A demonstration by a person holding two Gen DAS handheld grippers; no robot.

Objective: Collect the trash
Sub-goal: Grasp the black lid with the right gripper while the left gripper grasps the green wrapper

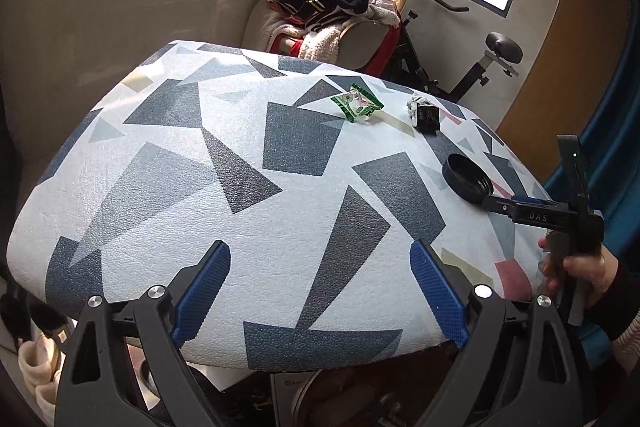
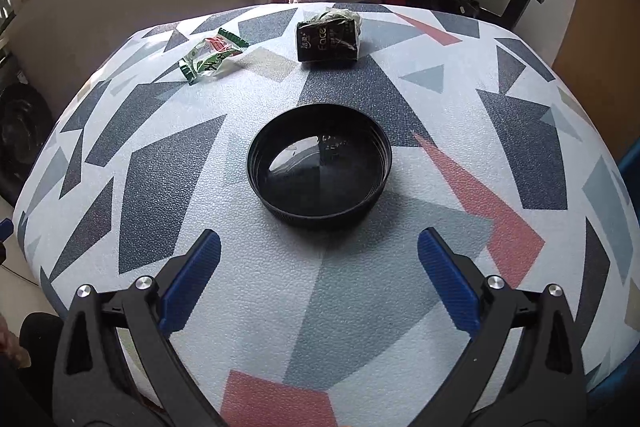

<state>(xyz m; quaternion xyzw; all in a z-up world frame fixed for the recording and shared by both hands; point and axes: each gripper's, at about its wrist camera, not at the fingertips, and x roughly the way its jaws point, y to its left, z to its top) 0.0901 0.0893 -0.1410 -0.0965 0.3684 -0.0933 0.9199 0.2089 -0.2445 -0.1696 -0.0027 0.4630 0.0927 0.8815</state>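
Note:
A black round lid (image 2: pixel 319 163) lies upside down on the patterned table (image 2: pixel 168 211), just ahead of my open right gripper (image 2: pixel 319 251), whose jaws stand wide with nothing between them. Farther back lie a green and white wrapper (image 2: pixel 210 57) and a black tissue packet (image 2: pixel 327 39). In the left wrist view the lid (image 1: pixel 467 181), the wrapper (image 1: pixel 357 103) and the packet (image 1: pixel 425 115) sit at the far right of the table (image 1: pixel 248 219). My left gripper (image 1: pixel 320 271) hangs open over the near edge, far from them. The right gripper (image 1: pixel 496 205) shows there beside the lid, held by a hand (image 1: pixel 576 267).
Behind the table stands a chair (image 1: pixel 360 39) heaped with clothes and an exercise bike (image 1: pixel 476 67) by the window. A blue object (image 2: pixel 630 155) borders the table's right side. Shoes (image 1: pixel 36 367) and clutter lie on the floor under the near edge.

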